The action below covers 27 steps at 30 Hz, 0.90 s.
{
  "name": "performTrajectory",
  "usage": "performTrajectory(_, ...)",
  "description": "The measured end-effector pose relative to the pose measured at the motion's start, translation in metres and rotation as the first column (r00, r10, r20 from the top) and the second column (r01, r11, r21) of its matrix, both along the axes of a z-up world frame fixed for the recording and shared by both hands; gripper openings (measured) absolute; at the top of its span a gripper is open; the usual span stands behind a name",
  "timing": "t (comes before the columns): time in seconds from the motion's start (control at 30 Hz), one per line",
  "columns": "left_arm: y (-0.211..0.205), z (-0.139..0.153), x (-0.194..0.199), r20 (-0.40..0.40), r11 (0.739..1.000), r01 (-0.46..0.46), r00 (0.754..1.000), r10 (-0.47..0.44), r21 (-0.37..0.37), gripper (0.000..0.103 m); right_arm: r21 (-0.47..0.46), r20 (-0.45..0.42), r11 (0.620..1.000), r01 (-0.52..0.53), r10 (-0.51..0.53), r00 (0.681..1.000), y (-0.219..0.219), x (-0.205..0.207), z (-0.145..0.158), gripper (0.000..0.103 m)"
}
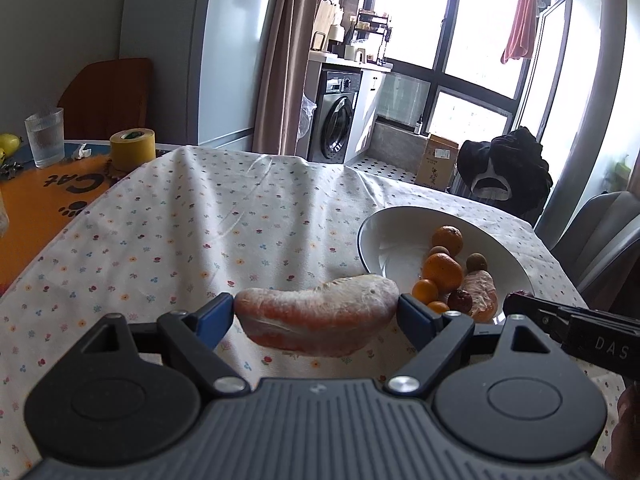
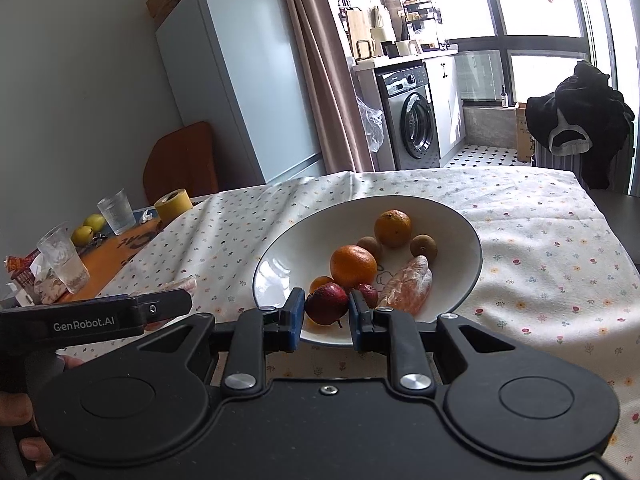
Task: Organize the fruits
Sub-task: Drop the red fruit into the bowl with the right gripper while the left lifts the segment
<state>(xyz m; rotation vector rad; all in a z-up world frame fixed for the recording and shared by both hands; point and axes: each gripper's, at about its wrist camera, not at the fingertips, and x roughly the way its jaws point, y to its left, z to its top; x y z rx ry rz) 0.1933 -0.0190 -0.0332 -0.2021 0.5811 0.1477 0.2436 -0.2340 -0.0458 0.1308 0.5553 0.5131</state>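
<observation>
In the left wrist view, a wrapped pomelo segment (image 1: 318, 322), long axis crosswise, is clamped end to end in the left gripper (image 1: 316, 312) left of the bowl (image 1: 372, 240), while a small red fruit (image 2: 326, 304) is pinched in the right gripper (image 2: 323, 314) over the bowl's near rim.

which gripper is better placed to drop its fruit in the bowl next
Right. The right gripper holds a red fruit over the bowl rim; the left gripper holds its wrapped pomelo piece above the tablecloth.
</observation>
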Motion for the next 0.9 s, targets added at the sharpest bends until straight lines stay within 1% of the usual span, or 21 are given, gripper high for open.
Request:
performTrajectory(0.27, 0.002, 0.001, 0.003, 0.001, 1.000, 0.001, 1.000, -0.001, 0.000, 0.087, 0.003, -0.003, 1.000, 0.013, -0.013, 1.000, 0.006, 0.012, -0.002, 0.024)
performTrajectory(0.37, 0.002, 0.002, 0.007, 0.001, 1.000, 0.008, 1.000, -0.008, 0.005, 0.087, 0.016, 0.013, 1.000, 0.024, -0.024, 1.000, 0.003, 0.014, 0.000, 0.036)
performTrajectory(0.43, 0.002, 0.004, 0.011, 0.001, 1.000, 0.013, 1.000, -0.013, 0.011, 0.087, 0.032, 0.022, 0.999, 0.029, -0.029, 0.999, 0.000, 0.016, 0.003, 0.057)
performTrajectory(0.47, 0.001, 0.005, 0.013, 0.003, 1.000, 0.017, 1.000, -0.017, 0.015, 0.087, 0.037, 0.032, 0.999, 0.036, -0.037, 0.999, -0.003, 0.015, 0.005, 0.060)
performTrajectory(0.67, -0.004, 0.015, 0.027, 0.021, 0.998, 0.032, 0.999, -0.033, 0.047, 0.087, 0.052, 0.027, 0.997, 0.063, -0.065, 0.998, -0.016, 0.017, 0.005, 0.061)
performTrajectory(0.9, -0.016, 0.019, 0.049, 0.014, 0.994, 0.065, 0.998, -0.066, 0.086, 0.087, 0.061, 0.019, 0.996, 0.068, -0.069, 0.997, -0.024, 0.019, 0.001, 0.061)
